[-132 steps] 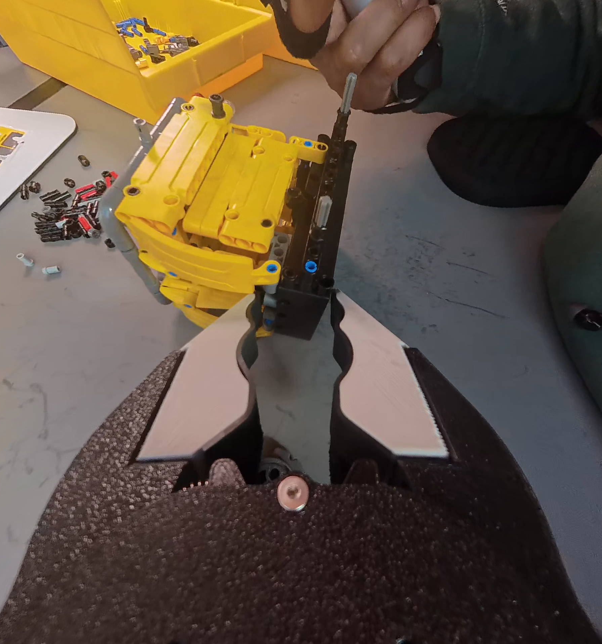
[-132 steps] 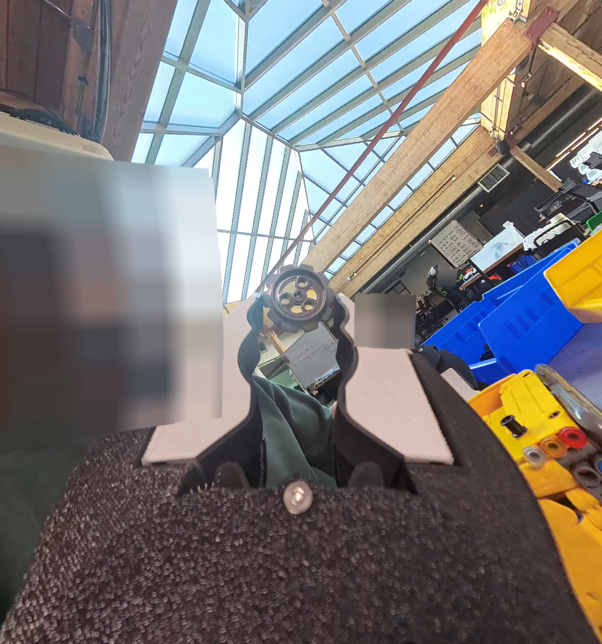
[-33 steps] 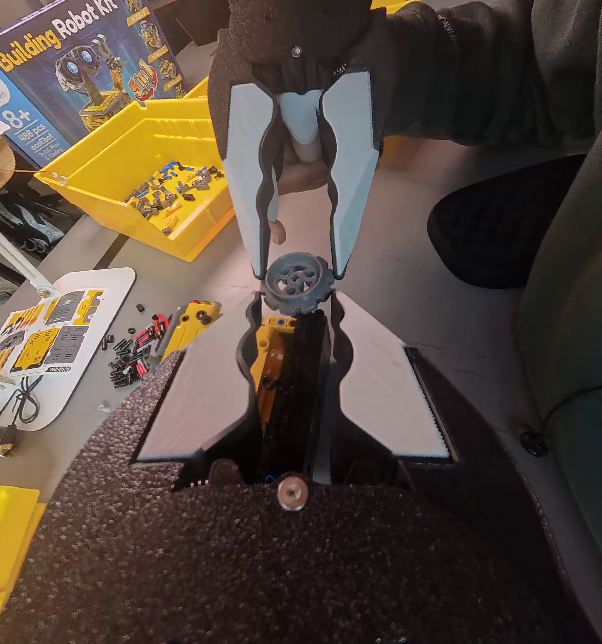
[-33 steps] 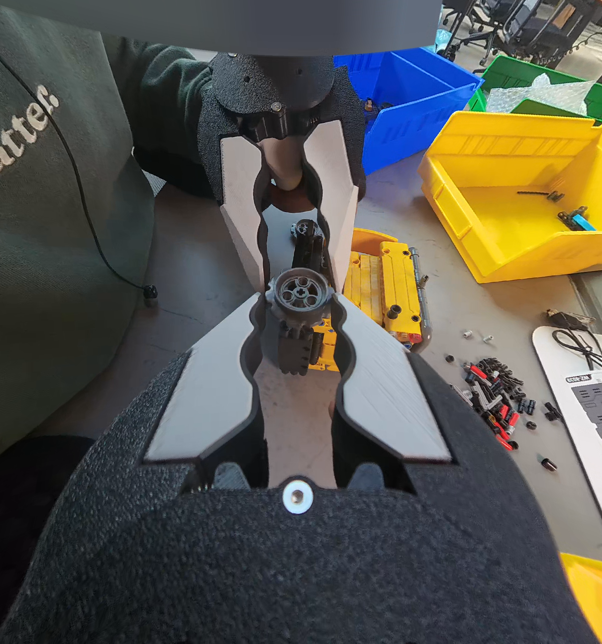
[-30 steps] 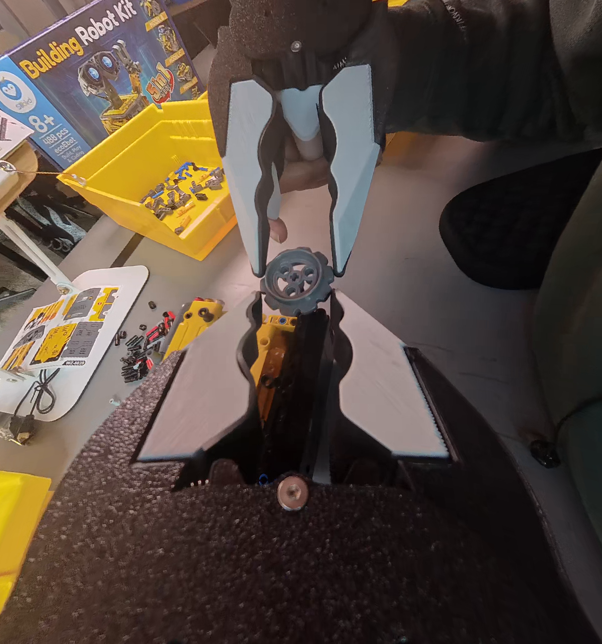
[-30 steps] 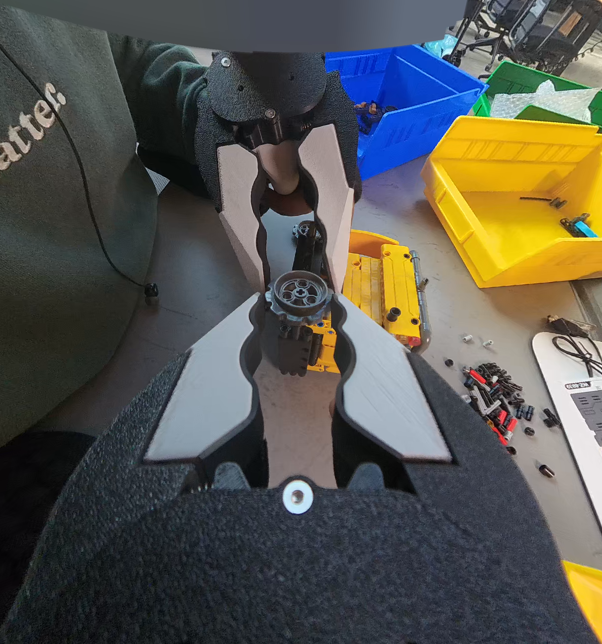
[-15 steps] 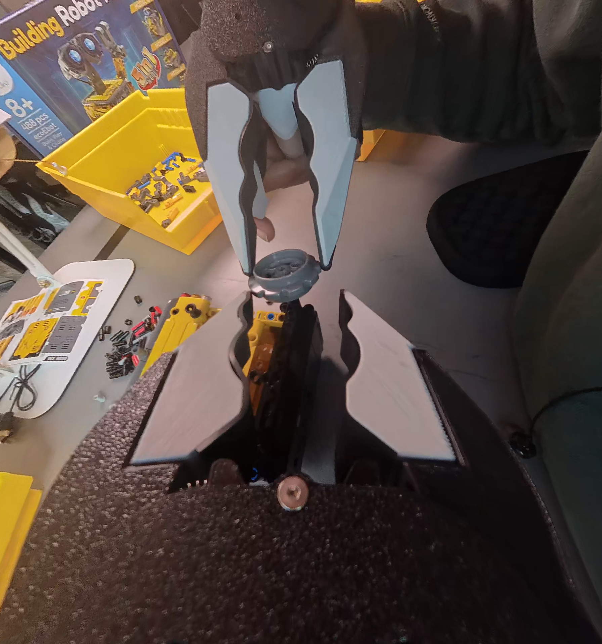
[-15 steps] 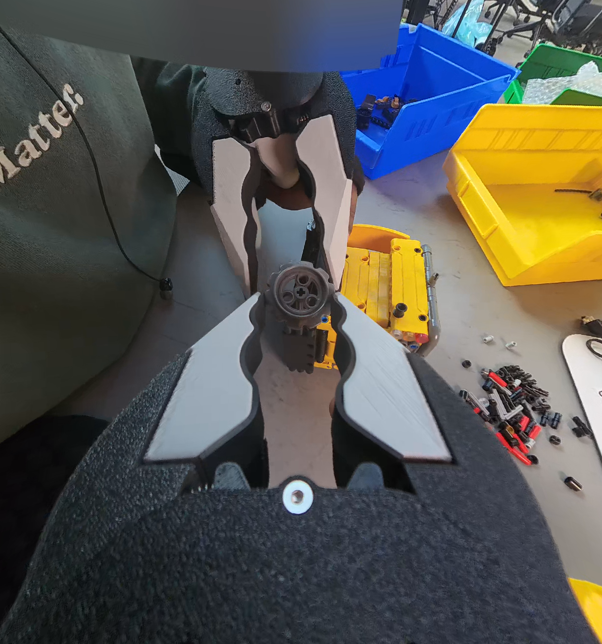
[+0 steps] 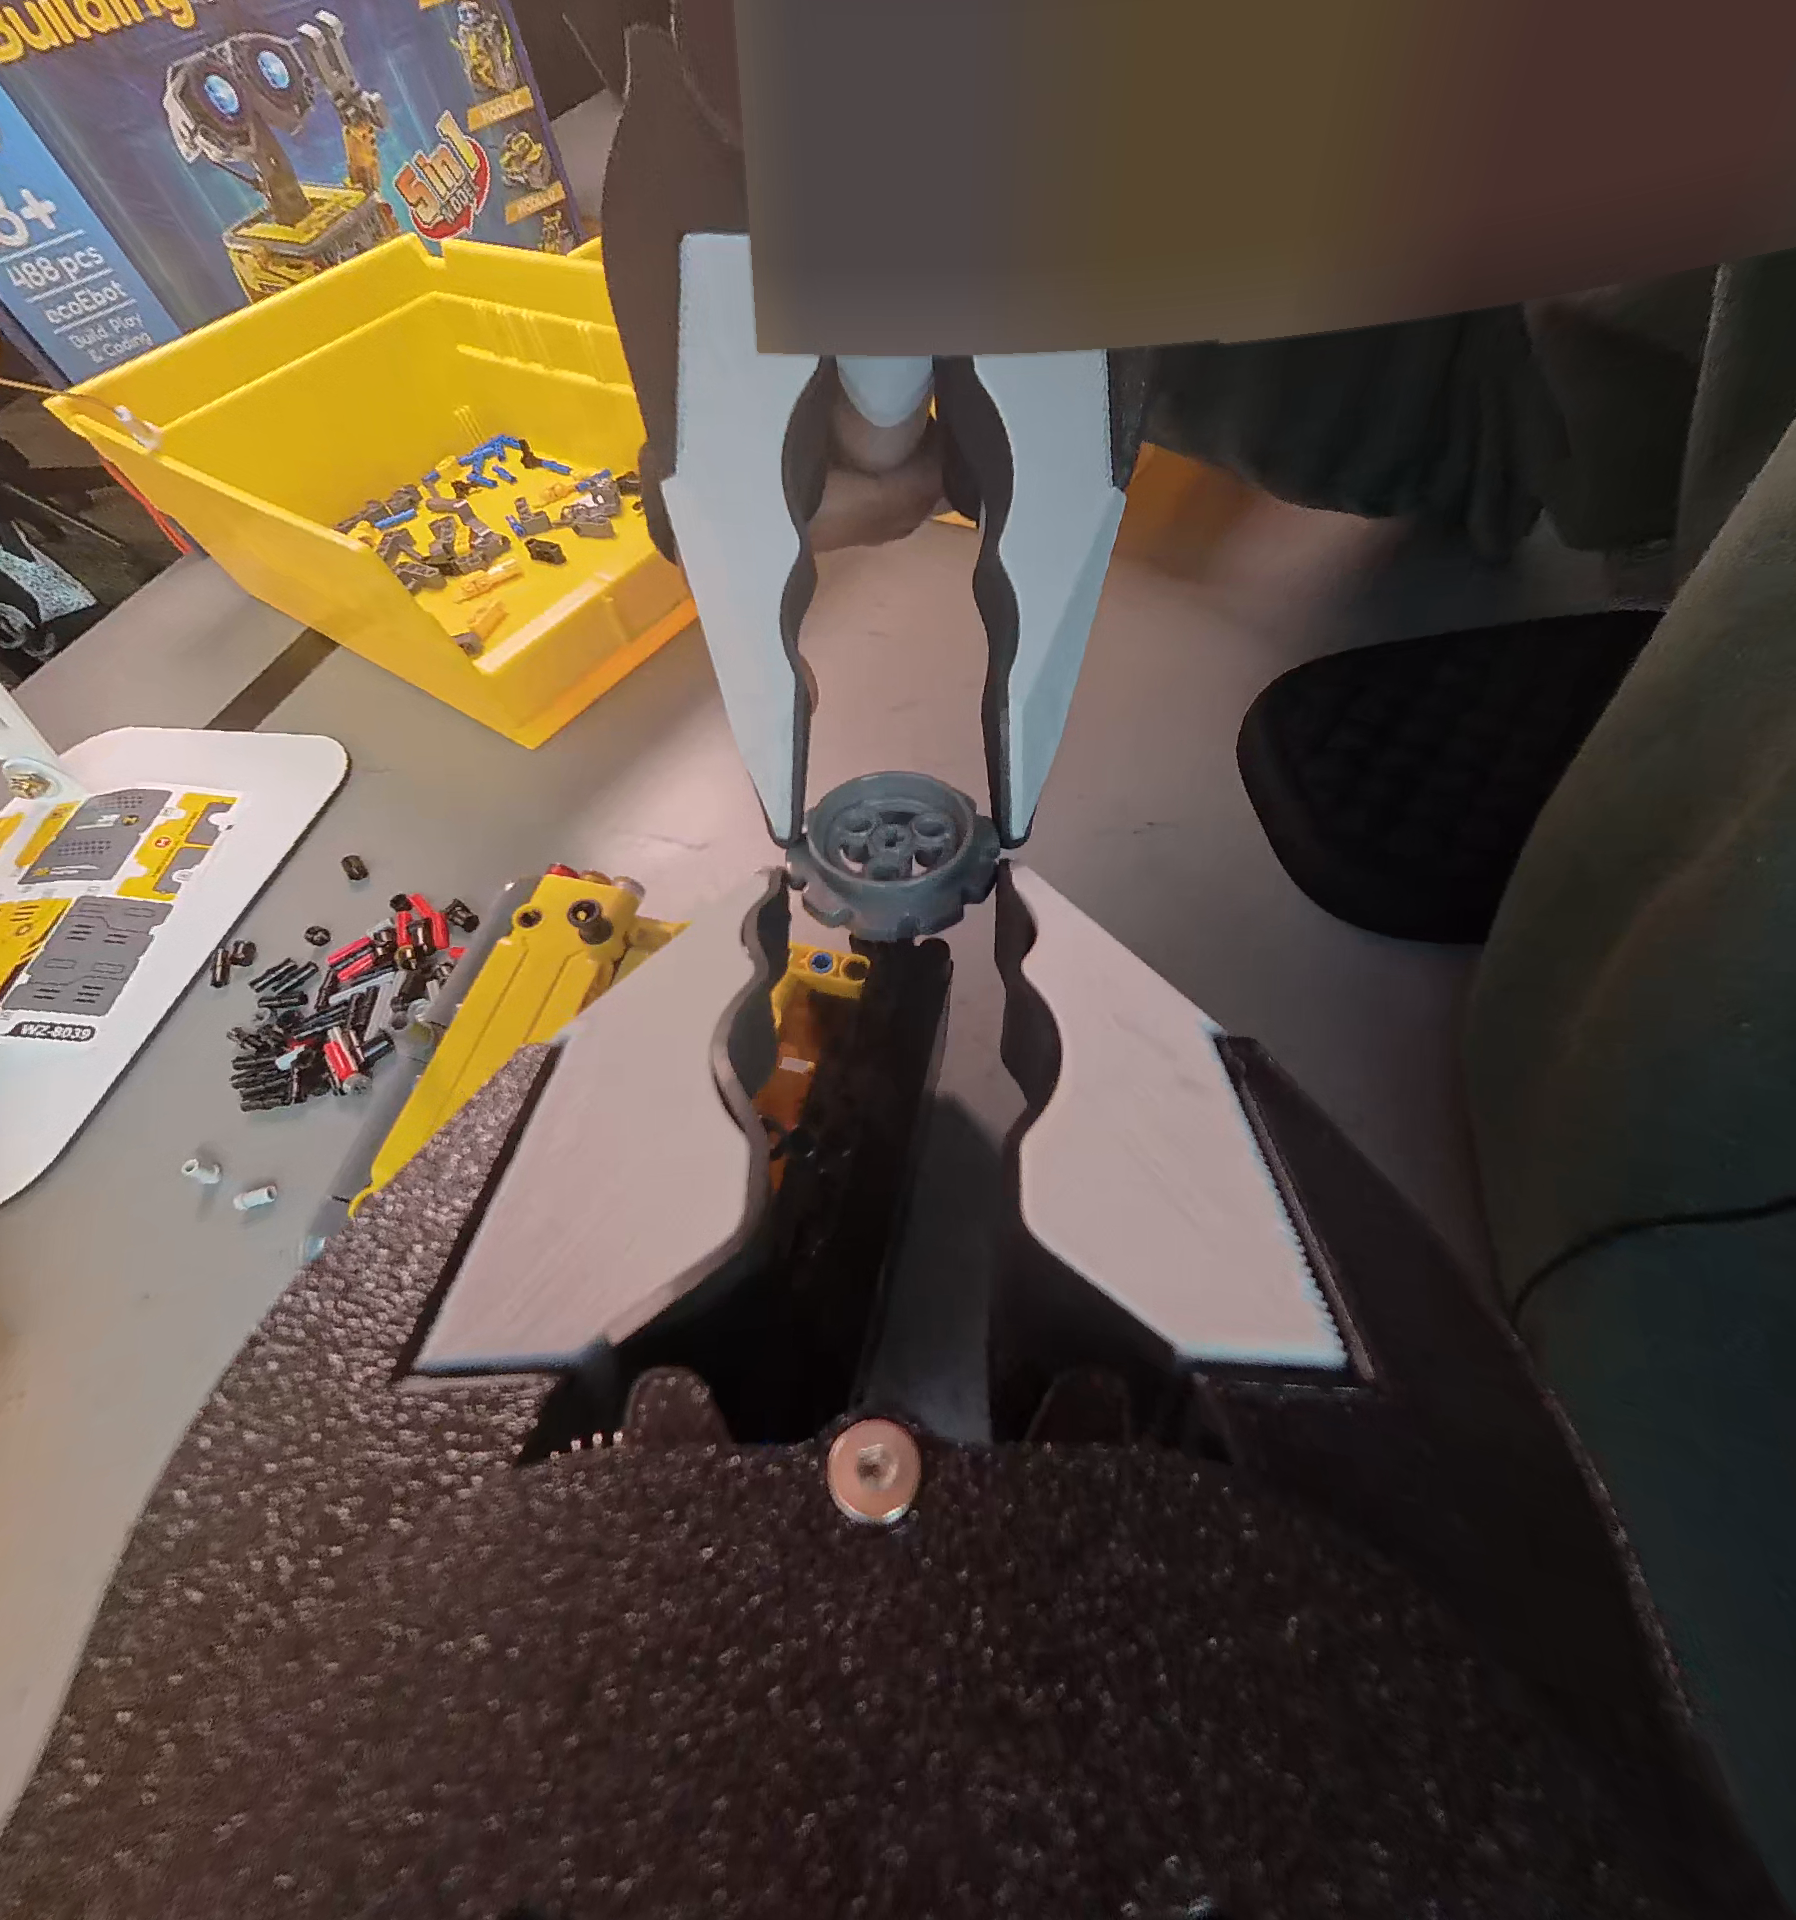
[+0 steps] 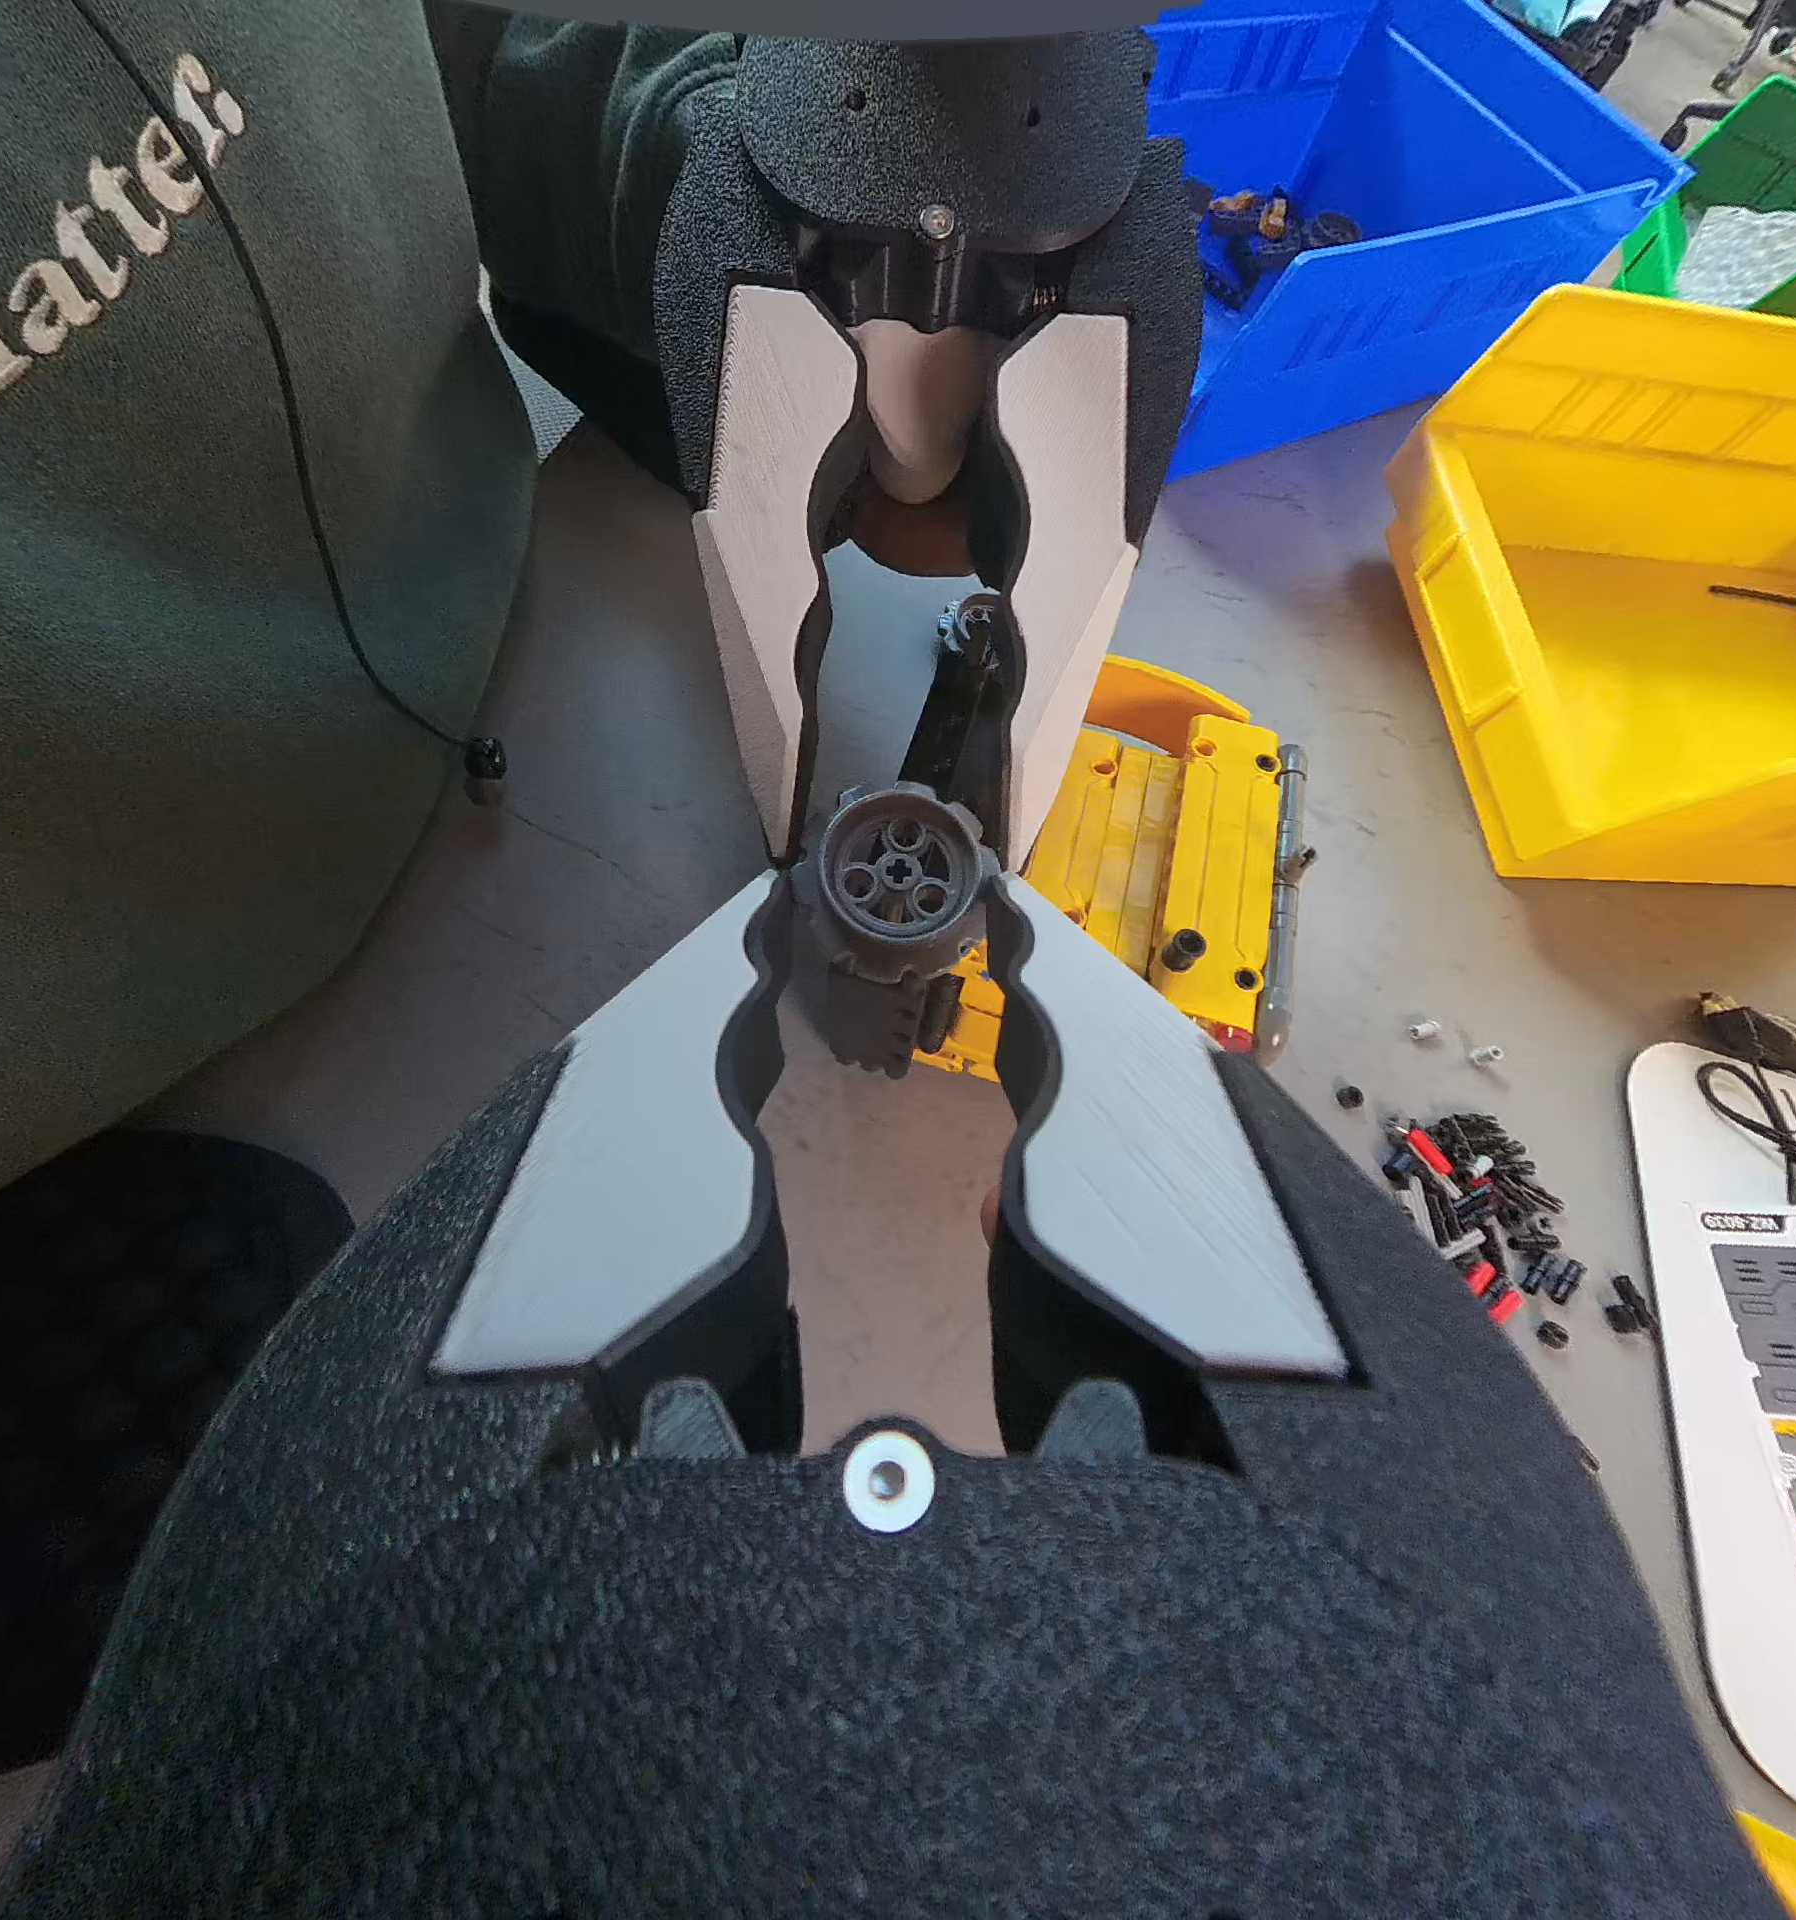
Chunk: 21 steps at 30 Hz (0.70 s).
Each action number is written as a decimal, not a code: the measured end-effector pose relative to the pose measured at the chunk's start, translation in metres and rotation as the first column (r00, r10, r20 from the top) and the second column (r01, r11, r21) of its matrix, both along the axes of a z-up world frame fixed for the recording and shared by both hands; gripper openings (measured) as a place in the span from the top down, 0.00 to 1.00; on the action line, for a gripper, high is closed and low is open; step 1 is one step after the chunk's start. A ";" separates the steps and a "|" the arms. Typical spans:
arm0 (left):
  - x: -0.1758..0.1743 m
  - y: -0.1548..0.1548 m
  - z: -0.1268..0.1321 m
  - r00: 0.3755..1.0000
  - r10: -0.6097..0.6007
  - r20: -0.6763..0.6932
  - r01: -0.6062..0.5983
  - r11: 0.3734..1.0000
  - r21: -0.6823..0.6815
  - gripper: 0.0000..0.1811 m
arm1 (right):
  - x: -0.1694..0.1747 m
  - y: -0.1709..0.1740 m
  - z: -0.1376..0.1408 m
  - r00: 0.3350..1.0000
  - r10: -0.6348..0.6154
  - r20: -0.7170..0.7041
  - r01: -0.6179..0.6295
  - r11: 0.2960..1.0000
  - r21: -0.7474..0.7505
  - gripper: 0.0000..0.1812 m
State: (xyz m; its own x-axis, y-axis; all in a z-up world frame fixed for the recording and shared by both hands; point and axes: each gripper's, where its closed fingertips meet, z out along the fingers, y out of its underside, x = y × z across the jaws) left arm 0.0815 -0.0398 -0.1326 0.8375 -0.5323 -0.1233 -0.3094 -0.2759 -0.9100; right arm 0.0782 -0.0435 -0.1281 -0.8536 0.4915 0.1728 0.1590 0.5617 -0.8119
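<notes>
While the right gripper [image 10: 889, 883] pinches the dark grey gear wheel [image 10: 899, 873] by opposite sides of its toothed rim, the left gripper [image 9: 883, 914] stands spread, its tips just beside the wheel and either side of the black column of the yellow and black brick model [image 10: 1174, 831]. The wheel sits at the top of that column, above the grey worktop [image 10: 613, 810].

The wheel looks like hard, light moulded plastic: stiff, not fragile, but small and smooth enough to twist or pop out of a loose hold. Its notched rim seems the best place to grip, with the teeth seated in the waves of the gripper's inner edges. The model is bulkier and probably snaps apart under a sideways pull, so its solid black column looks the safest hold.

A second ago the left gripper was closed on that column; half a second ago it had parted, and now it gapes wider. The right gripper's pinch on the wheel is unchanged. The loose pins [image 9: 343, 997] and the yellow bin [image 9: 561, 665] lie as before.
</notes>
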 end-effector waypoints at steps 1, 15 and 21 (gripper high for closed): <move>0.000 0.000 -0.001 1.000 -0.001 -0.004 0.001 1.000 -0.005 0.79 | 0.000 -0.001 0.000 1.000 0.006 0.007 -0.006 1.000 0.000 0.80; 0.001 -0.002 -0.002 0.999 -0.023 0.032 0.024 0.999 -0.039 0.79 | 0.000 -0.001 -0.001 0.998 -0.052 0.022 0.051 0.998 0.020 0.79; 0.002 -0.001 -0.003 0.998 -0.056 0.015 0.057 0.996 -0.065 0.79 | 0.000 0.001 -0.003 0.996 -0.092 -0.008 0.093 0.996 0.014 0.79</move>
State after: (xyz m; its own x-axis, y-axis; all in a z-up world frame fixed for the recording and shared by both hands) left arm 0.0834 -0.0406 -0.1352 0.8072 -0.5853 -0.0762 -0.3143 -0.3170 -0.8948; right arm 0.0785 -0.0427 -0.1308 -0.8033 0.5658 0.1861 0.2052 0.5562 -0.8053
